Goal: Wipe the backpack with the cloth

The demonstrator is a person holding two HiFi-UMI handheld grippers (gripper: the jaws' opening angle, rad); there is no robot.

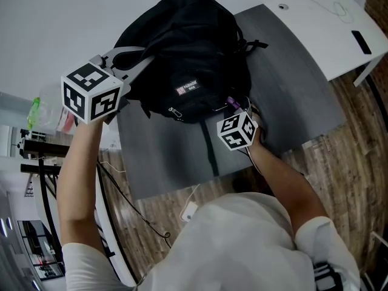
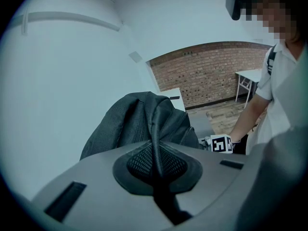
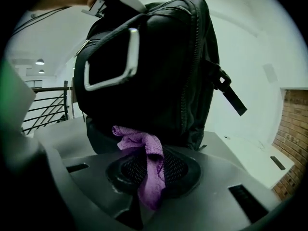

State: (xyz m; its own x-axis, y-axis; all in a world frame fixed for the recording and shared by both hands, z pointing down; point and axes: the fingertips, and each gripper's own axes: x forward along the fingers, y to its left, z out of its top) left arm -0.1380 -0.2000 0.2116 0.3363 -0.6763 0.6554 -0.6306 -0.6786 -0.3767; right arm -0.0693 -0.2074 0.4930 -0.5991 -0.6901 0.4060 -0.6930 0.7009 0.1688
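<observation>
Right gripper view: backpack (image 3: 159,66) upright

left gripper (image 2: 157,170) pinching backpack (image 2: 126,124) strap (image 2: 155,137), brick wall (image 2: 211,76) beyond

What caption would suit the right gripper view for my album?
Right gripper clamps a purple cloth at the lower edge of a black backpack.

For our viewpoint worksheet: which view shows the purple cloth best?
Right gripper view: the purple cloth sits pinched between the jaws, against the backpack. Head view shows only a scrap; left gripper view, none.
</observation>
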